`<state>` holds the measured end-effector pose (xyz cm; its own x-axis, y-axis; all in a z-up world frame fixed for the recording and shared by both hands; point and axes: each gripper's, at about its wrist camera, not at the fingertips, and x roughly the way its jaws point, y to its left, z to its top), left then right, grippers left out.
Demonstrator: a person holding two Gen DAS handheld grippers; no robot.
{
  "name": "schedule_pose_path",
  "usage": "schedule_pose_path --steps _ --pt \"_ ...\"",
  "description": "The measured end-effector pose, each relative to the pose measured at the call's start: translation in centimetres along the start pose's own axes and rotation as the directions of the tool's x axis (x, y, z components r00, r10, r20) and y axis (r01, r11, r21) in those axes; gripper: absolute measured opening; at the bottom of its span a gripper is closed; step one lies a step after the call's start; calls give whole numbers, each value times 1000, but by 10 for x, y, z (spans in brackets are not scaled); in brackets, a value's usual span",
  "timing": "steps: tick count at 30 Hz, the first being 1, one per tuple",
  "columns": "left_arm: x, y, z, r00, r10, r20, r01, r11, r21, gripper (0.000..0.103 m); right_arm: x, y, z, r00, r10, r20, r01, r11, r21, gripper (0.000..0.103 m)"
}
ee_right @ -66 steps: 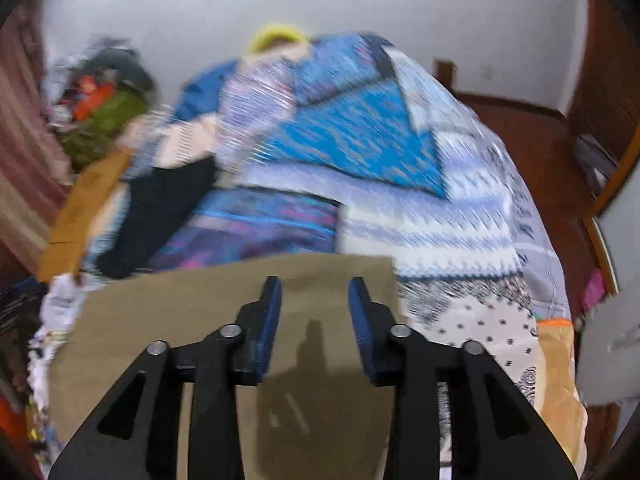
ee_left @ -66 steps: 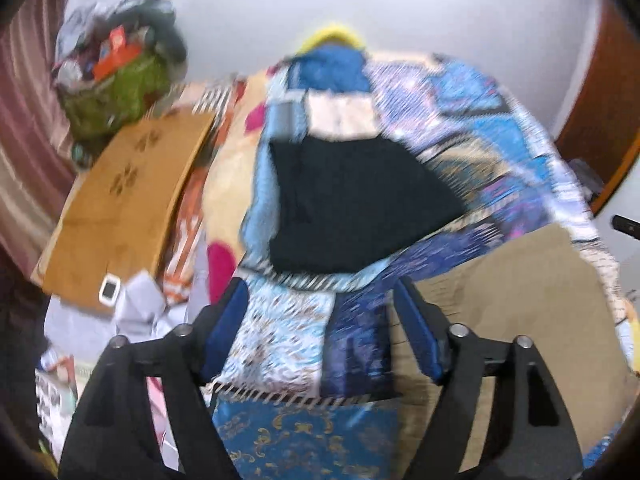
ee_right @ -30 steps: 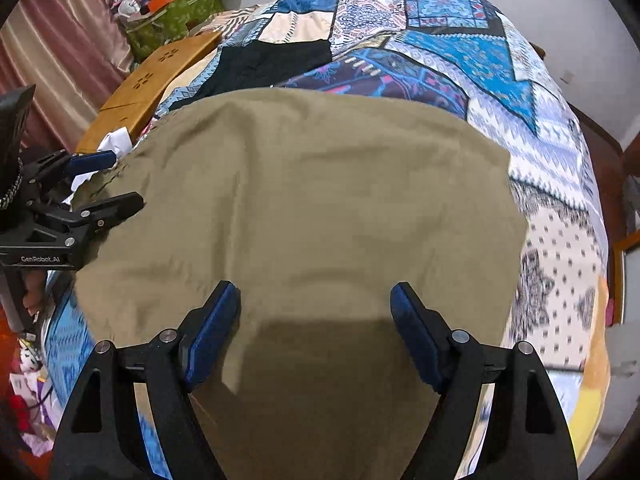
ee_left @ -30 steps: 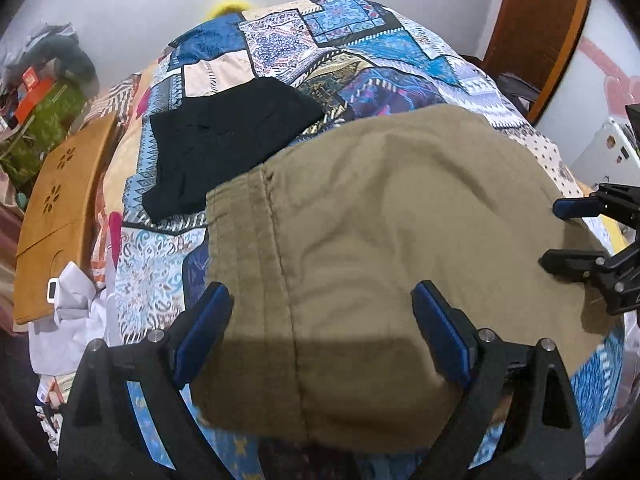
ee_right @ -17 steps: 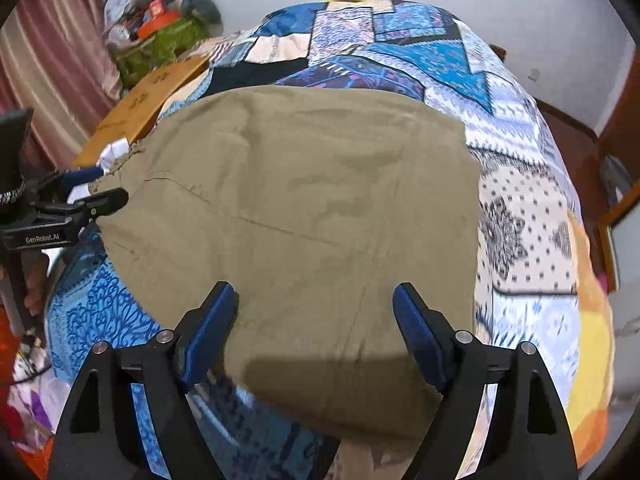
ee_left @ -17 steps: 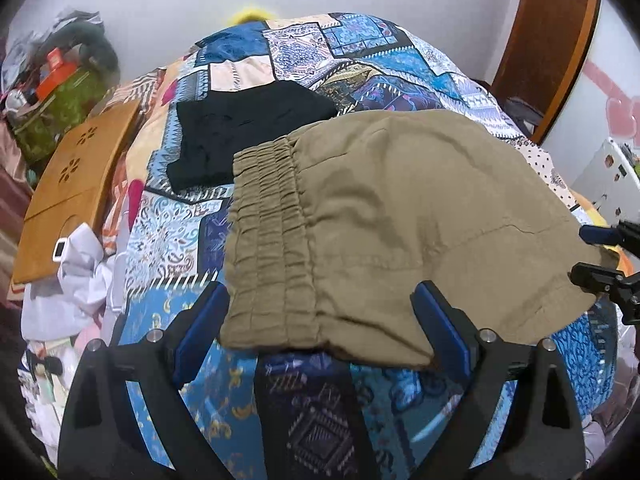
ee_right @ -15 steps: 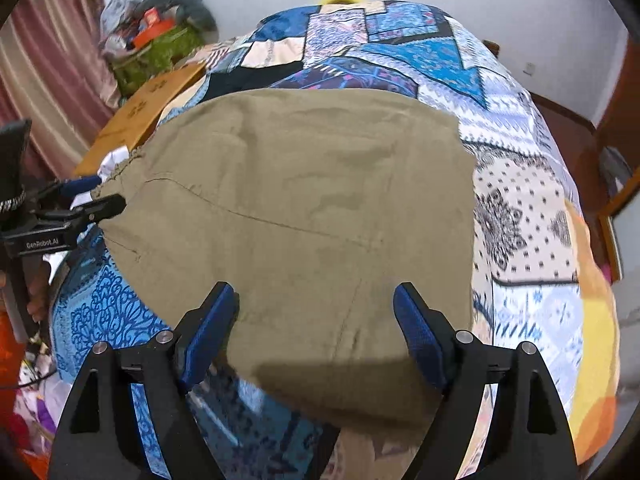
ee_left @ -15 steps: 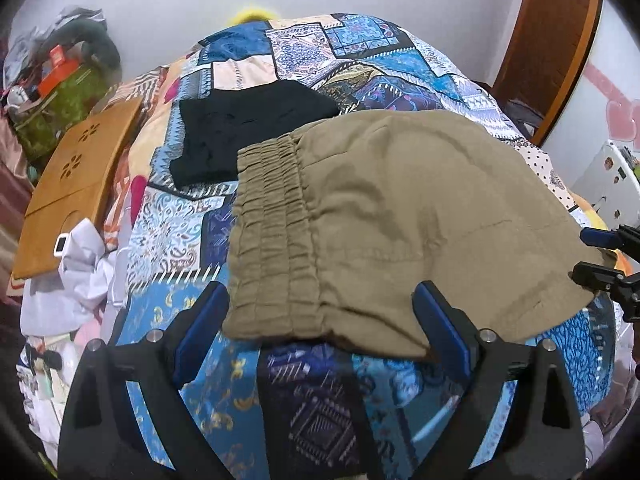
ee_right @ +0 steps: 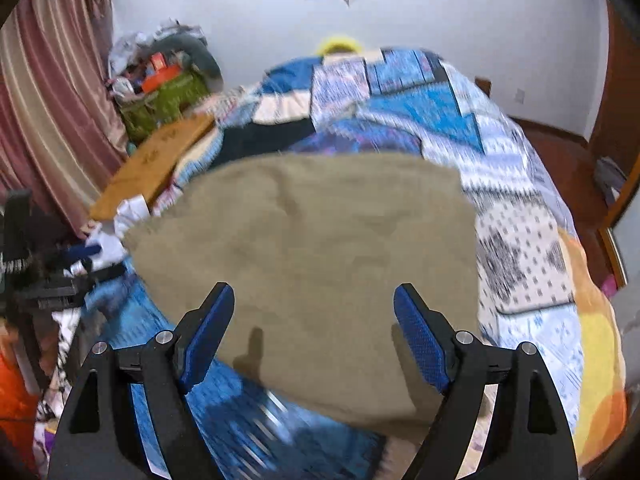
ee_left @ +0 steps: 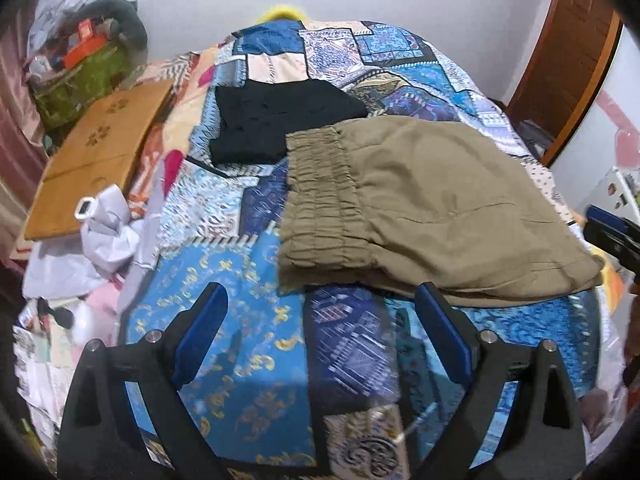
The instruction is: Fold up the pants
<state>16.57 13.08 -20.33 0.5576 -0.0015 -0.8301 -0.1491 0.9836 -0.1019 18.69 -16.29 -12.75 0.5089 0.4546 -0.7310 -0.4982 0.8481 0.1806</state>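
Left gripper [ee_left: 320, 340]: jaws wide, nothing between them, hanging above bare patchwork quilt [ee_left: 248, 360] just short of the near edge of the olive pants [ee_left: 432, 204]. Right gripper [ee_right: 312, 328]: jaws also wide, empty, over the near part of the same garment; this view is motion-blurred, so I cannot tell any contact there.

Pants lie flat on the quilt as a compact folded stack, more than one layer showing along the near hem. A folded black garment [ee_left: 280, 120] sits just beyond the waistband corner, touching or nearly so. A wooden board [ee_left: 96, 152] is well apart, at the bed's left side.

Orientation, left wrist view: the gathered elastic waistband [ee_left: 320, 200] forms the left edge and runs from near to far. Long axis of the stack therefore runs left to right, waistband end pointing left, hem end right, where the other gripper's blue tip peeks in.

My judgement: the fold looks largely complete, and the step in hand is release and check. To do it well I would keep both jaws wide and clear of the cloth so no layer snags, then check that the edges line up and smooth the faint crease across the top. One more fold, waistband over to hem, would shorten it if needed.
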Motion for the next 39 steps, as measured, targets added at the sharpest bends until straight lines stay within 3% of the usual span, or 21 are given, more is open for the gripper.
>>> schedule_pose_path --steps 4,7,11,17,20,22,23,24,25,26,29,32,36,37,39 --pt "8 -3 -2 990 -129 -55 126 990 -62 95 24 9 0 999 26 -28 -25 999 21 79" --pt "22 -2 -3 966 -234 -107 218 965 -147 95 45 12 -10 995 17 -93 -15 1000 23 80" --pt "31 1 2 956 -279 -93 252 940 -229 96 45 14 -20 997 -9 -71 8 1000 -21 80" --pt "56 19 21 900 -432 -58 373 832 -411 102 47 15 -21 996 -3 -90 -2 999 -49 81" --pt "73 31 30 890 -455 -40 376 778 -503 102 47 12 -23 996 9 -86 -14 999 -48 81" --pt "78 36 35 892 -451 -31 367 763 -531 100 47 13 -23 996 14 -83 -18 999 -46 81" --pt "78 37 37 899 -438 -30 354 764 -539 93 47 13 -24 997 15 -81 -19 999 -47 81" --pt "77 37 39 913 -407 -33 328 778 -536 79 46 13 -24 997 15 -80 -19 999 -48 81" --pt "74 35 40 933 -357 -44 285 807 -517 70 46 13 -24 997 16 -79 -20 999 -46 81" --pt "69 32 40 959 -279 -51 221 846 -485 51 46 13 -24 997 19 -79 -22 999 -43 81" --pt "55 26 37 979 -205 4 185 880 -438 41 44 10 -22 996 37 -78 -38 999 -19 80" --pt "29 15 38 995 -81 65 99 930 -355 36 38 3 -21 995 66 -73 -64 998 28 80" --pt "-7 6 42 982 88 169 -47 970 -237 34 25 -5 -24 993 106 -54 -102 993 66 77" --pt "-16 3 43 969 145 200 -101 972 -213 33 23 -7 -24 995 84 -53 -80 994 68 78" --pt "-41 -5 44 920 268 285 -229 960 -161 31 18 -13 -27 997 57 -59 -53 995 79 78"
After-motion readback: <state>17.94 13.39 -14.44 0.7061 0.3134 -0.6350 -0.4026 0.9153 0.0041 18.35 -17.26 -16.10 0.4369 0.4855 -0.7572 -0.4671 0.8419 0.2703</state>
